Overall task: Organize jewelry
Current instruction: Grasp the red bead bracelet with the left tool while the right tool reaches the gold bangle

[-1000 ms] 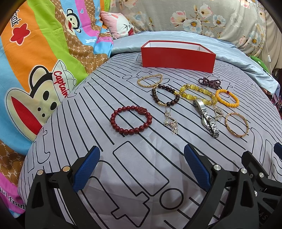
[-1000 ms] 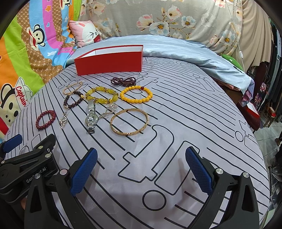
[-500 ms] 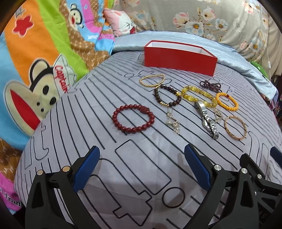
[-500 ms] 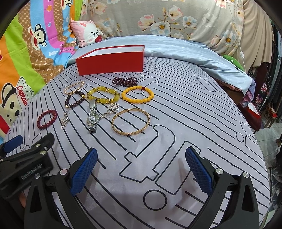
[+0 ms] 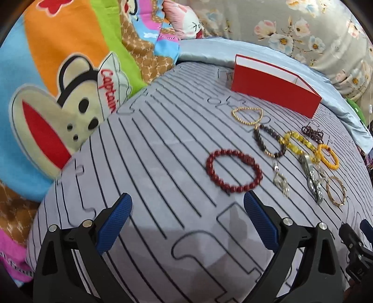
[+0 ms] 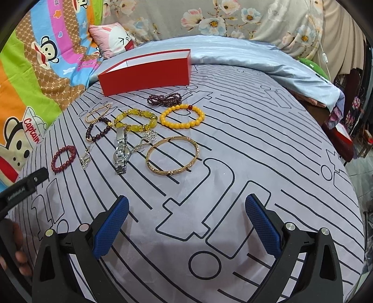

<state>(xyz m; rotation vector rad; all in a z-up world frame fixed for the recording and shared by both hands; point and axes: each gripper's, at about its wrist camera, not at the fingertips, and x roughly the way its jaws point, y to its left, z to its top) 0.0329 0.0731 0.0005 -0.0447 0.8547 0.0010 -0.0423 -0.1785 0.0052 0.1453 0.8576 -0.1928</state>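
Observation:
Several pieces of jewelry lie on a grey striped bedsheet (image 6: 256,144). A red bead bracelet (image 5: 233,170) lies nearest my left gripper (image 5: 187,221), which is open and empty just short of it. Beyond lie a gold bead bracelet (image 5: 247,115), a dark bead bracelet (image 5: 268,143), a yellow stone bracelet (image 6: 135,120), an orange bead bracelet (image 6: 181,116), a silver watch (image 6: 121,151), a gold bangle (image 6: 172,156) and a purple bead strand (image 6: 164,99). An open red box (image 6: 144,73) stands behind them. My right gripper (image 6: 186,223) is open and empty, in front of the bangle.
A colourful cartoon blanket (image 5: 58,81) is bunched on the left. A light blue quilt (image 6: 244,56) and floral pillows (image 6: 233,18) lie behind the box. The bed's edge drops off on the right (image 6: 345,149). A silver pendant chain (image 5: 281,180) lies beside the red bracelet.
My left gripper has swung left and tilted, so the jewelry now sits to the right in its view. My right gripper has barely moved.

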